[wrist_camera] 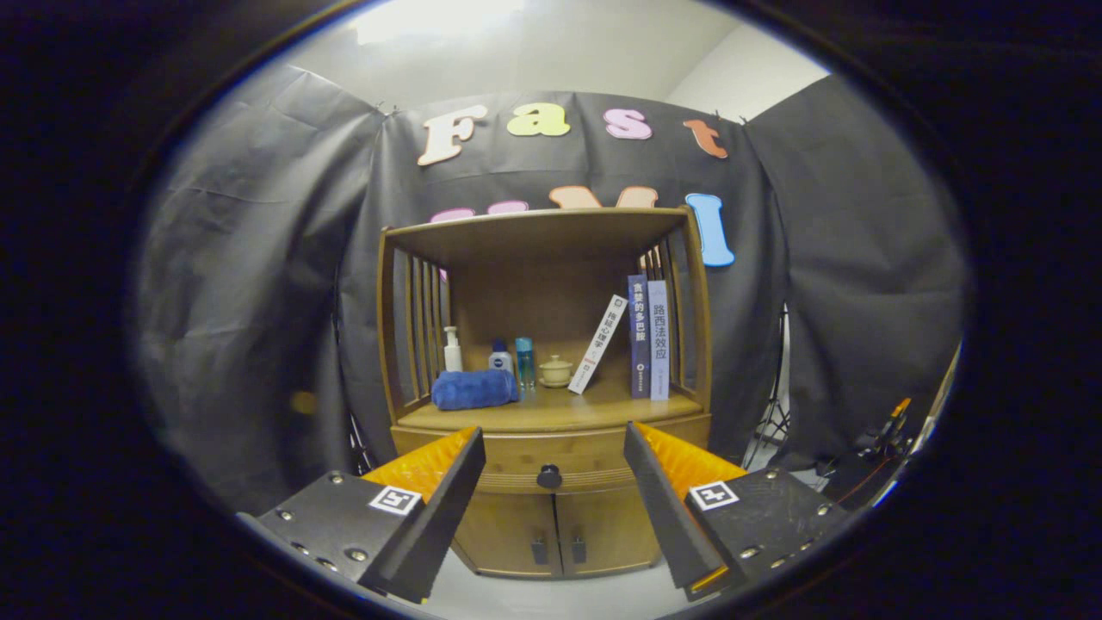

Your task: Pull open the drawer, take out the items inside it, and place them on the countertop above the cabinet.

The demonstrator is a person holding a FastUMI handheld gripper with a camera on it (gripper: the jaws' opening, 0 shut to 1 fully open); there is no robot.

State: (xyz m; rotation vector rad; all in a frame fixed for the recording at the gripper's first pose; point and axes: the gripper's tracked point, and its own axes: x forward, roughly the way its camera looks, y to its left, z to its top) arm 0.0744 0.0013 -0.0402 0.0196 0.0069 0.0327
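Dark cloth wall, wooden cabinet (547,482), one shut drawer (551,465) at 12 o'clock ahead of gripper (553,443), fingers spread wide, three books (647,337), three bottles (499,355), one blue towel (473,389).

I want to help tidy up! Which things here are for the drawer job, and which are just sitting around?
For the job: drawer, shut; its knob; countertop; open gripper, short of the knob.

Just sitting: blue towel, bottles, little jar, three books, lower doors.
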